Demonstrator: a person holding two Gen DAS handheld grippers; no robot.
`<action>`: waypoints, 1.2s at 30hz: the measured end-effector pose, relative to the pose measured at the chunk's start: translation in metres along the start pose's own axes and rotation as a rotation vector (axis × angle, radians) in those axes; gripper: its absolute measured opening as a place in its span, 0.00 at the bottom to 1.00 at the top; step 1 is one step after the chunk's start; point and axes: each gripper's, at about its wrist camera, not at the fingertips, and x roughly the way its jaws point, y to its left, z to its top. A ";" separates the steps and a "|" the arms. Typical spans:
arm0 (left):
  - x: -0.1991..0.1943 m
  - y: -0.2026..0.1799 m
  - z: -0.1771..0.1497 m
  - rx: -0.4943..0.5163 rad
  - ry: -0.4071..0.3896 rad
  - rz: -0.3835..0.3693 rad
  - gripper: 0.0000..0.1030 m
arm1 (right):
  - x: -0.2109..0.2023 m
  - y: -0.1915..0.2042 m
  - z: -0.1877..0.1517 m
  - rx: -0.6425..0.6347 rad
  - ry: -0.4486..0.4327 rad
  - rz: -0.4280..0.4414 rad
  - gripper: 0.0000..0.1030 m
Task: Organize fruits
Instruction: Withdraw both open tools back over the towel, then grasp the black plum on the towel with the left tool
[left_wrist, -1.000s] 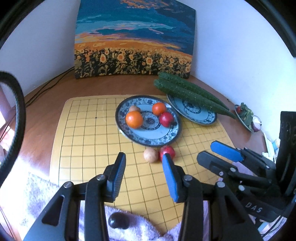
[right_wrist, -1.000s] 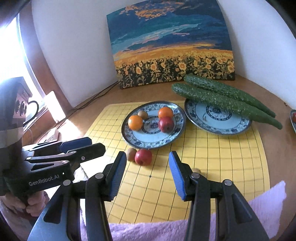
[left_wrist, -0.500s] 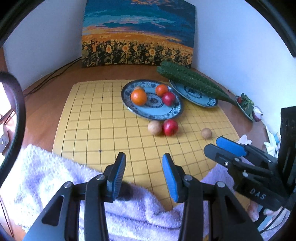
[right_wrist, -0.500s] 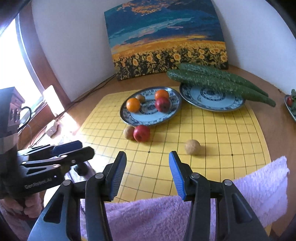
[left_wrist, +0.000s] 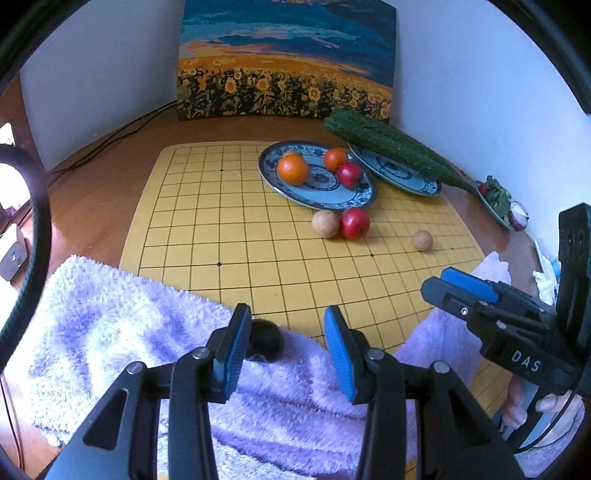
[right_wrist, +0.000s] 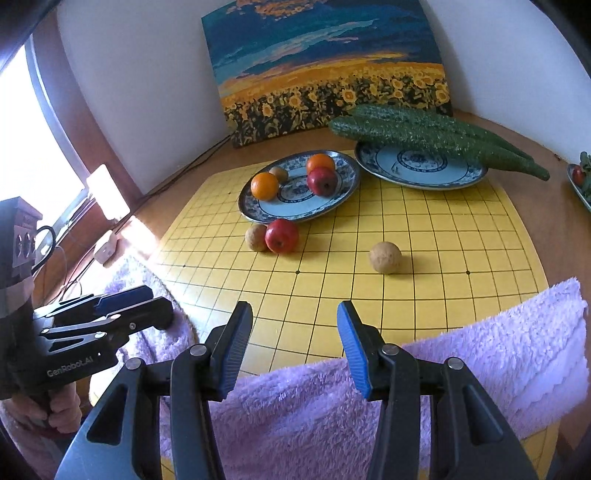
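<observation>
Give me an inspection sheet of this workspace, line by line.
Surface: yellow grid board on a wooden table.
Job's things: fruit plate holds two oranges, a red apple and a brown fruit; red apple and two brown fruits lie on the board.
Clutter: purple towel; cucumbers over the second plate.
Grippers: left gripper and right gripper open, empty.
Cables: black cable along the wall.
Surroundings: sunflower painting.

Bright daylight from the window (right_wrist: 44, 147) at left, blown out to white. Glare patch on the wooden table (right_wrist: 144, 236) beside it. Soft shadows falling right of the fruit. Strong fisheye bending, black vignette at corners. Centre sharp; purple towel (left_wrist: 110, 325) slightly washed out.
</observation>
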 end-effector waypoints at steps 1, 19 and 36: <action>0.000 0.001 -0.001 0.002 -0.003 0.005 0.42 | 0.000 0.000 -0.001 0.000 0.002 0.000 0.48; 0.006 0.027 -0.016 -0.042 0.002 0.056 0.42 | 0.009 -0.001 -0.006 0.000 0.029 -0.006 0.48; 0.012 0.033 -0.016 -0.060 -0.019 0.009 0.29 | 0.017 0.005 -0.004 -0.012 0.050 -0.003 0.48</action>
